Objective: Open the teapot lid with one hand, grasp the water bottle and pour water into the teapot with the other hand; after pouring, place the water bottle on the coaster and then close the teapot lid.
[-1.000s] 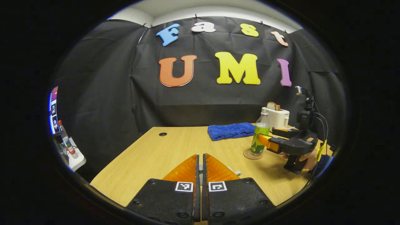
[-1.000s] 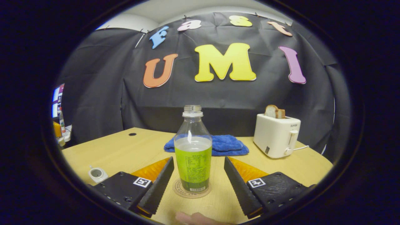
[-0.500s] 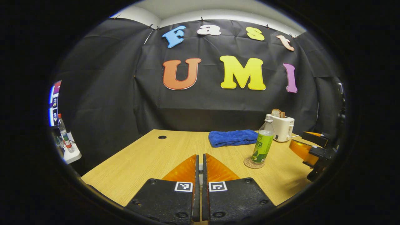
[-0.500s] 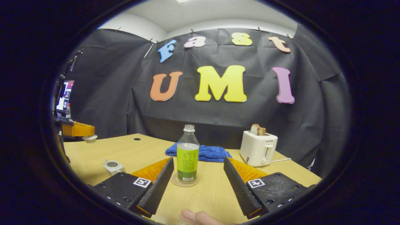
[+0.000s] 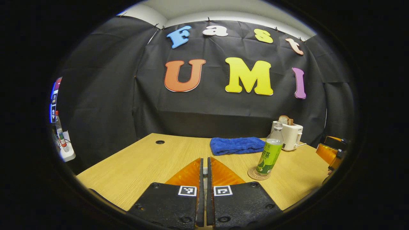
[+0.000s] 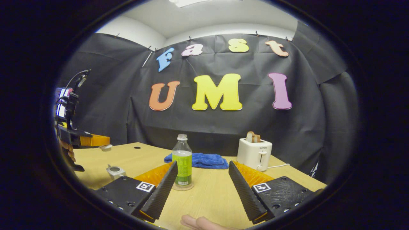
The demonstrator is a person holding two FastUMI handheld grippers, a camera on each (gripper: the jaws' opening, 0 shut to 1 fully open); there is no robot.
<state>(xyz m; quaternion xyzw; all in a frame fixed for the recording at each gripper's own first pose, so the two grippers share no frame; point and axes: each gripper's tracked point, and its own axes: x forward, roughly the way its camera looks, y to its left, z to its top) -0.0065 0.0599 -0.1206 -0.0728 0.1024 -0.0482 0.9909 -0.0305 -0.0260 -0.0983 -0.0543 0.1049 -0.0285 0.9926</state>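
The clear water bottle [image 5: 270,153] with a green label stands upright and uncapped on the round coaster [image 5: 258,174], right of centre on the wooden table [image 5: 143,166]. My left gripper [image 5: 204,166] is shut. In the right gripper view, my left gripper [image 6: 96,140] hangs at the far left with the white teapot lid [image 6: 105,147] at its tips. Below it the small teapot [image 6: 115,172] sits with its top uncovered. My right gripper [image 6: 203,179] is open, well back from the bottle [image 6: 182,163] and the coaster [image 6: 182,187], and it shows at the far right [image 5: 330,151].
A white toaster [image 6: 254,154] with bread in it stands at the back right, and a blue towel [image 6: 199,159] lies behind the bottle. A cable hole [image 5: 160,142] marks the table's far left. A person's fingertip [image 6: 198,222] shows at the bottom edge.
My right gripper has drawn back from the bottle, still open, leaving the bottle standing on the coaster. My left gripper stays shut and has shifted only slightly.
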